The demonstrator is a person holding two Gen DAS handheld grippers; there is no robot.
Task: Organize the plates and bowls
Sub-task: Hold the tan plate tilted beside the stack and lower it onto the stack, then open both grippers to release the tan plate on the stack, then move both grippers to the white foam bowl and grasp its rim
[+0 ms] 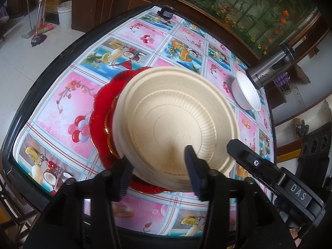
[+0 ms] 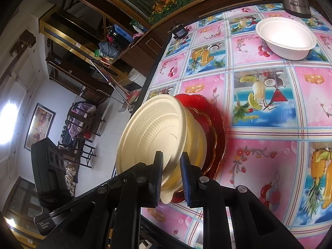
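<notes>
Fruit-print worktop (image 1: pixel 68 95) fills centre frame, dark edge lower left; left gripper (image 1: pixel 157 170) gapes around cream bowl (image 1: pixel 176 120); right gripper (image 2: pixel 171 178) pinches its rim.

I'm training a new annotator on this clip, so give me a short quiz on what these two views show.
1. True or false: the white bowl stands on the red plate.
2. What lies directly under the cream bowl? A) the red plate B) the white bowl C) bare tablecloth
3. Is the left gripper open or shut?
Key: 1 false, it stands apart on the table, beside the steel flask. 2 A. 3 open.
</notes>
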